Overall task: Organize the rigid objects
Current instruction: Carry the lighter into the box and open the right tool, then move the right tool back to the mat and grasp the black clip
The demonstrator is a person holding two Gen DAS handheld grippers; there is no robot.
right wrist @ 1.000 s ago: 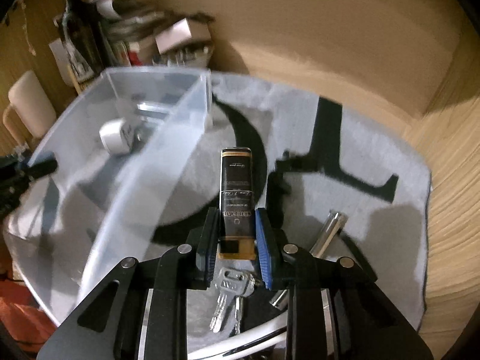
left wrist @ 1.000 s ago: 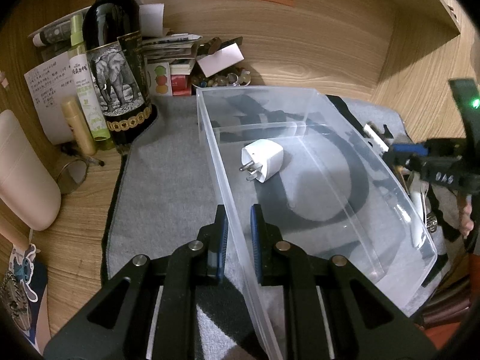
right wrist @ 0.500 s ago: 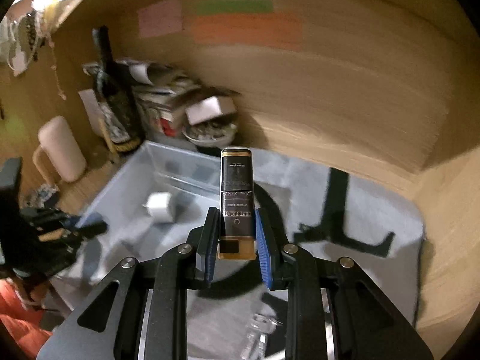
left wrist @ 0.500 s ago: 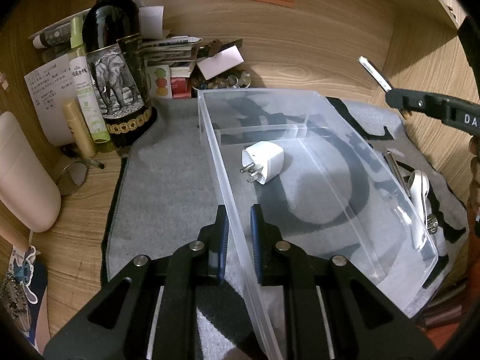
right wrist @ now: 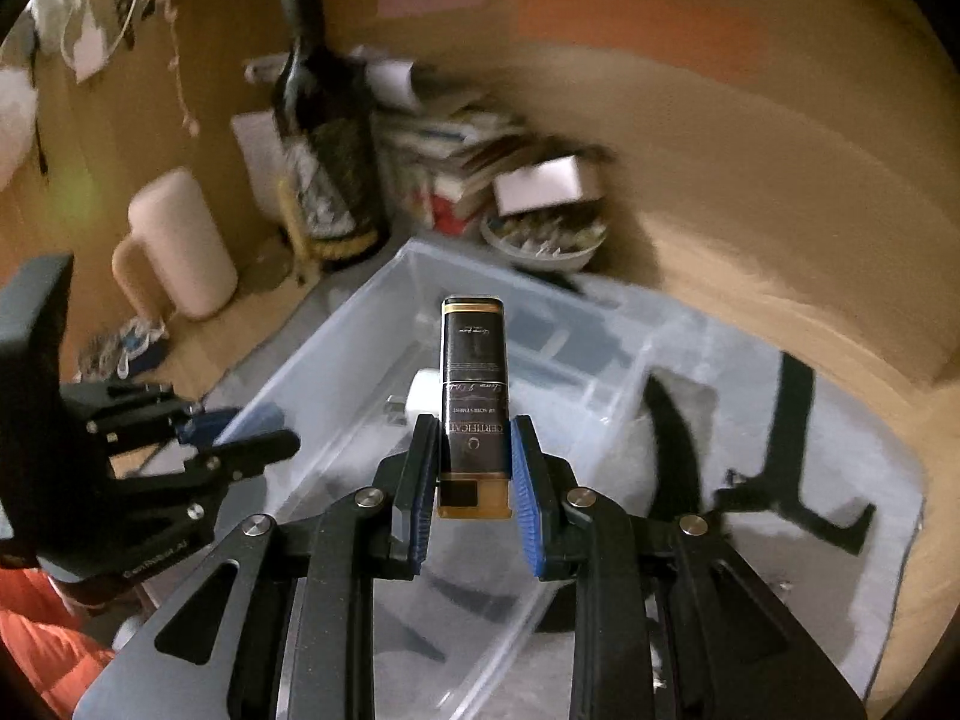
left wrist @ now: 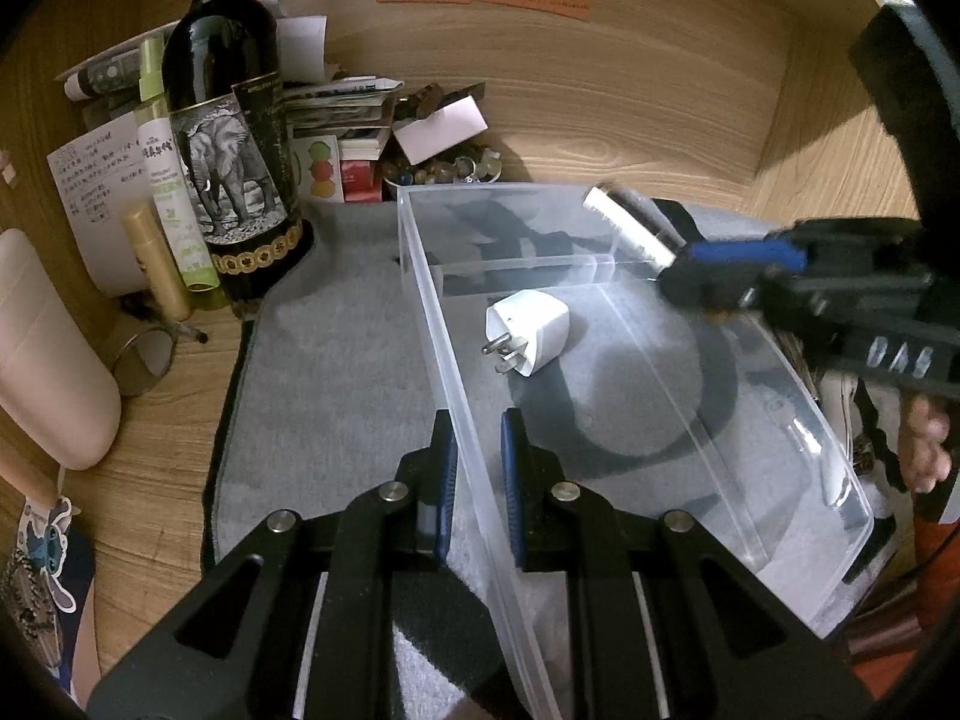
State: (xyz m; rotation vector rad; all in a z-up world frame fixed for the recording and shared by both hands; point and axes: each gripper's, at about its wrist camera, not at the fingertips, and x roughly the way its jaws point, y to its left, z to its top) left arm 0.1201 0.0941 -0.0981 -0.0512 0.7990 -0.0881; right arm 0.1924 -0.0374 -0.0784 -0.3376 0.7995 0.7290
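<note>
A: What are the two hand-held grippers doing?

B: The left gripper [left wrist: 478, 471] has its blue pads on either side of the long wall of a clear plastic bin [left wrist: 708, 414], one finger inside and one outside, clamped on that wall. The right gripper [right wrist: 474, 468] grips a slim black and gold box [right wrist: 474, 396], which sticks out forward between its fingers and hangs above the bin's inside.

A: Where is the box from the other side?

B: In the left camera it shows over the bin's far right corner [left wrist: 630, 228], off the bin floor.

A: Anything in the bin?

B: A white plug adapter [left wrist: 528, 330] lies on its floor near the far end, prongs toward the left gripper.

A: And around it?

B: The bin sits on a grey mat [left wrist: 336, 324] on a wooden desk. At the mat's far left corner stands a dark wine bottle [left wrist: 231, 138] with an elephant label, touching the mat's edge. Stacked papers [left wrist: 345, 114] lie along the desk's back edge.
</note>
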